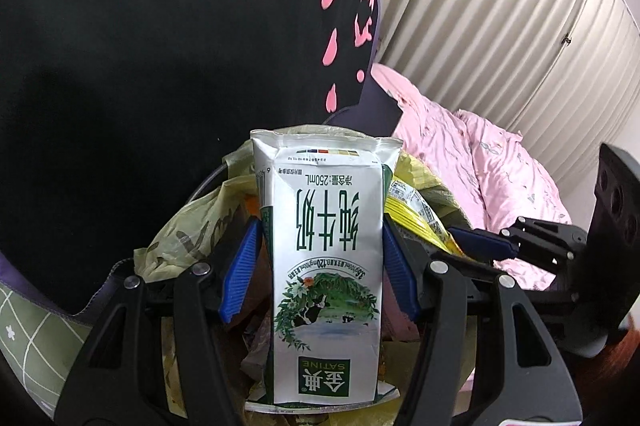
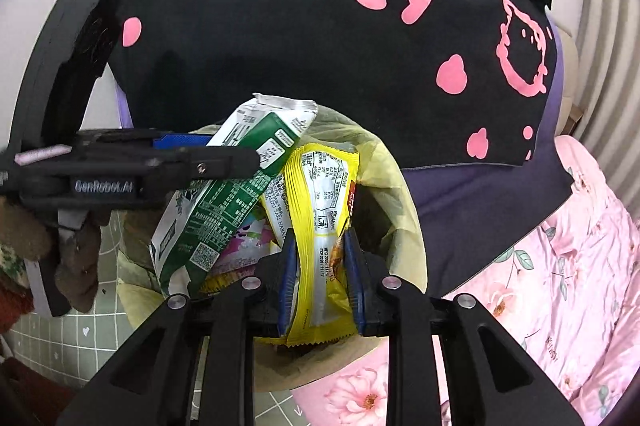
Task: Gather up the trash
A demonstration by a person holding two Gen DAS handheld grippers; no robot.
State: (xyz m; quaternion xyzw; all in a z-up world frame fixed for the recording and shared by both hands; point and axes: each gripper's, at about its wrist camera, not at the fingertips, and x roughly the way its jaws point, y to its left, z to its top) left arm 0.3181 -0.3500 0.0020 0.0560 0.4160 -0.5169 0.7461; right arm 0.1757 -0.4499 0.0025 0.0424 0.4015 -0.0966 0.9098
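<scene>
Blue rubber pads [image 1: 240, 262] on the left gripper [image 1: 320, 258] press on both sides of a white and green milk carton [image 1: 326, 266], so the carton cannot slip out. Its fingers are closed partway, just as wide as the carton. The carton hangs upside down over a thin yellow-green plastic trash bag [image 1: 188, 238], and I think that is so it can drop straight in when the fingers let go.

From the right wrist camera, the right gripper [image 2: 320, 278] is almost shut, because the thing it holds is very thin. It pinches a flat yellow snack wrapper [image 2: 320, 226] between its blue pads [image 2: 289, 282]. The wrapper points down into the open mouth of the same bag [image 2: 400, 206], where other wrappers already sit. The milk carton [image 2: 224, 194] shows here too, leaning into the bag with the left gripper [image 2: 192, 154] around it.

Both pieces of trash are right at the bag but not dropped yet. Behind the bag is a black cloth with pink letters [image 2: 320, 26], and a pink flowery blanket [image 2: 560, 266] lies beside it
</scene>
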